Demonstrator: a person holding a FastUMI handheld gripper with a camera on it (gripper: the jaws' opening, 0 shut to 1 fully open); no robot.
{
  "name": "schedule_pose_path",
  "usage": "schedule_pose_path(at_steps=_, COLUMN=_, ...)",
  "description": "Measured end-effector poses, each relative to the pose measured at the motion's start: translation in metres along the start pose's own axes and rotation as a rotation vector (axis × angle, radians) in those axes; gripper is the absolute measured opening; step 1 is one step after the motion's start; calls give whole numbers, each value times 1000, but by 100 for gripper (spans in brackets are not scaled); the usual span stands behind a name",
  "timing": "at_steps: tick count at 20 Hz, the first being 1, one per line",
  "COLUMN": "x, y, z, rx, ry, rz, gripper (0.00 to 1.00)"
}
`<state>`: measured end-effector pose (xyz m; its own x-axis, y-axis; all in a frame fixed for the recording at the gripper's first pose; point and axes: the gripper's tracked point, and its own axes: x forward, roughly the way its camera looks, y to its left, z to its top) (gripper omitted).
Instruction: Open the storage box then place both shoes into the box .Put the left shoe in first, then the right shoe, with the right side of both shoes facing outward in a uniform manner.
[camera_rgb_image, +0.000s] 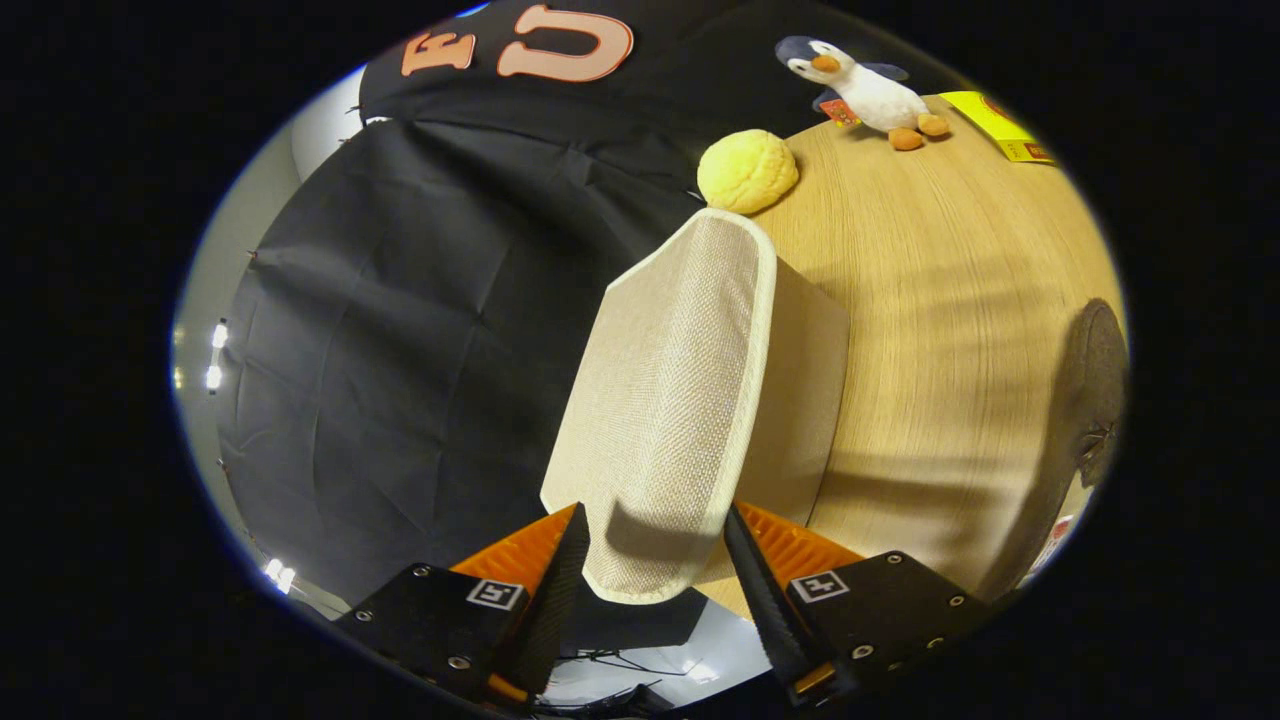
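Woven beige cloth — the lid (672, 400) of the storage box — sits between the fingers of the tongs (655, 555) and runs lengthwise straight ahead of them. Their fingers stand fairly wide on either side of its near edge; whether both press on it I cannot tell. Beyond its far tip lie a yellow ball (747, 170) and a toy penguin (862, 90) on the wooden table (950, 290) — the lid looks raised, hinging away.

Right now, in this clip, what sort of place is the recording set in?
Most likely a staged recording booth, not a home: black cloth wall, wooden table with props such as a toy penguin and a yellow ball. The claw sits around the beige fabric lid.
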<state>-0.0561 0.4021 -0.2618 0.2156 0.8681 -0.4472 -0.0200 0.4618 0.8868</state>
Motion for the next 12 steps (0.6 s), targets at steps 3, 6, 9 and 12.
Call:
schedule_pose_path(at_steps=3, x=-4, y=19, z=16, rx=11, ry=-25, rz=88, gripper=73)
schedule_pose_path(at_steps=6, x=-11, y=45, z=25, rx=1, ry=-55, rz=136, gripper=57)
schedule_pose_path(at_steps=9, x=-14, y=74, z=38, rx=-5, ry=-98, rz=168, gripper=37)
schedule_pose_path(at_steps=12, x=-15, y=117, z=51, rx=-36, ry=-135, rz=203, gripper=18)
